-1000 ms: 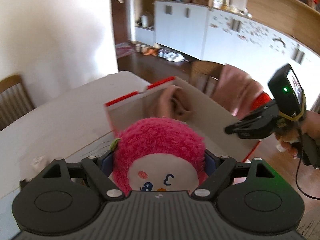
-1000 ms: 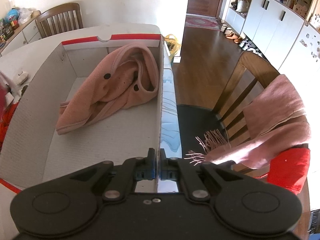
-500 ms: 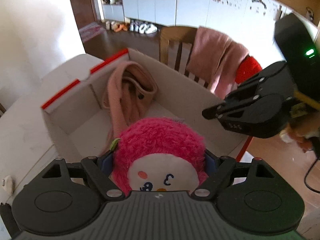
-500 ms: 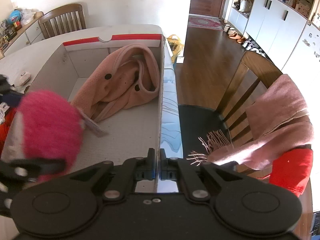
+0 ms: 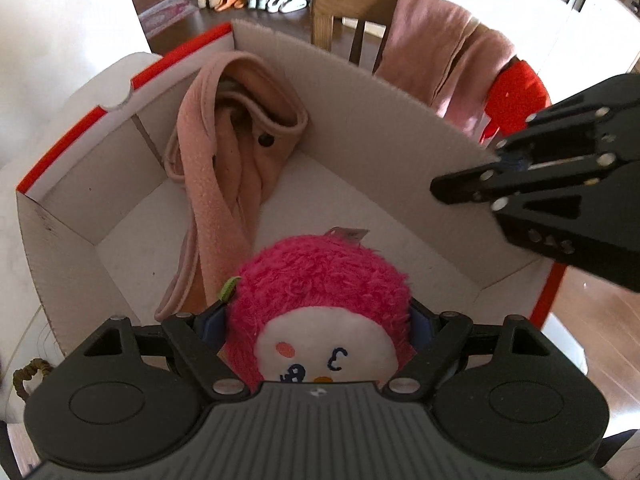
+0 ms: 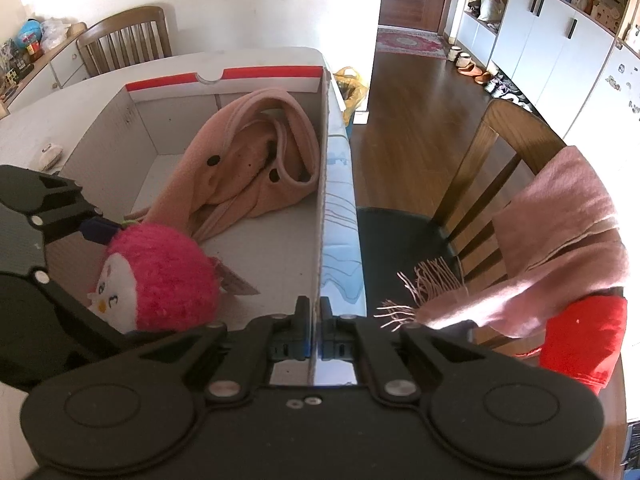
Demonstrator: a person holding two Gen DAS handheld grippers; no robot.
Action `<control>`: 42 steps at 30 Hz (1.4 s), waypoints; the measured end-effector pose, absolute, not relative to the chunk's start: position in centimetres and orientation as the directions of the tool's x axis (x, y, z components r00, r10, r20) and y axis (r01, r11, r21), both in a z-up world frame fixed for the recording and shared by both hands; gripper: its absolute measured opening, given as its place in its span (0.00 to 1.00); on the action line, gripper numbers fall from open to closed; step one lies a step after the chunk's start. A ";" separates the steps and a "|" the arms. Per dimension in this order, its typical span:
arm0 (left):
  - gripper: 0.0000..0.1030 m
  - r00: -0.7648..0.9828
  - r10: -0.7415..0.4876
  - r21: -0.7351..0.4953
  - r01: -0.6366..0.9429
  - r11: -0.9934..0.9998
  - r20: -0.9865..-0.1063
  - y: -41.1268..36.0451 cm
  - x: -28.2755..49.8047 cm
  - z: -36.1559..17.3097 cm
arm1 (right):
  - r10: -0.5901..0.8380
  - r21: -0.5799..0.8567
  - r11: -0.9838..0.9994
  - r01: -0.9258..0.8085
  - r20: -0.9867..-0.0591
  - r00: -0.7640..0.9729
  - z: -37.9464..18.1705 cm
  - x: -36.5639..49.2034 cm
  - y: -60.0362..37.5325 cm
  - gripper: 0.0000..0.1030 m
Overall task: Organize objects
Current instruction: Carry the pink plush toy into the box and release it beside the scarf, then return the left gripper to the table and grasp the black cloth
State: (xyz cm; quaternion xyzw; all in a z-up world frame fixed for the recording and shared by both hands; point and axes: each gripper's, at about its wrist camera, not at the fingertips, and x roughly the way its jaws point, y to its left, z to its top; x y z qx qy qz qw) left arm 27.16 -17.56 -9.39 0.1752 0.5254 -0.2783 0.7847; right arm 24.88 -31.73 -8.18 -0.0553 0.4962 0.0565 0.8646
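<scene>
White table [image 6: 60,120] carries 1 large open cardboard box [image 5: 380,128], white inside, red strip along the far rim. Box fills most of the tabletop in both views.

Wooden chair [image 6: 500,152] stands just beside the table on the box's right, dark seat, pink fringed scarf [image 6: 560,240] draped over its back, red cloth [image 6: 580,332] hanging below the scarf. A 2nd wooden chair [image 6: 124,36] stands at the table's far end.

Inside the box: pink coat [image 5: 236,128] with dark buttons, crumpled against the far right corner, 1 sleeve trailing toward the near wall.

Left gripper [image 5: 316,320] is over the near part of the box, angled steeply down. Jaws spread wide and pinching the plush toy [image 5: 320,292] on both flanks: round, hot pink fur, white face with a winking eye, small green leaf on its side, paper tag on its back. Toy hangs above the box floor, near the coat's trailing sleeve; from the right wrist view it sits low within the walls, contact with the floor cannot be told.

Right gripper [image 6: 315,336] is at the box's right wall, jaws pressed together on the top edge of that cardboard wall, pinching it.

Small white object [image 6: 50,152] lies on the table left of the box, too small to identify.
</scene>
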 end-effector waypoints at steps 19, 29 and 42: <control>0.86 0.291 -0.272 -0.043 0.607 0.794 -0.917 -15.6 26.9 -9.5 | 0.045 -0.038 0.987 -0.155 -0.865 0.500 -8.1 24.8 -31.9 0.03; 0.88 0.325 -0.306 -0.053 0.602 0.796 -0.895 -15.0 25.8 -7.8 | 0.043 -0.039 0.987 -0.153 -0.866 0.499 -8.1 24.8 -31.8 0.03; 0.98 0.395 -0.388 -0.097 0.585 0.805 -0.833 -14.0 24.5 -4.9 | 0.033 -0.045 0.989 -0.143 -0.866 0.499 -7.9 24.3 -32.2 0.03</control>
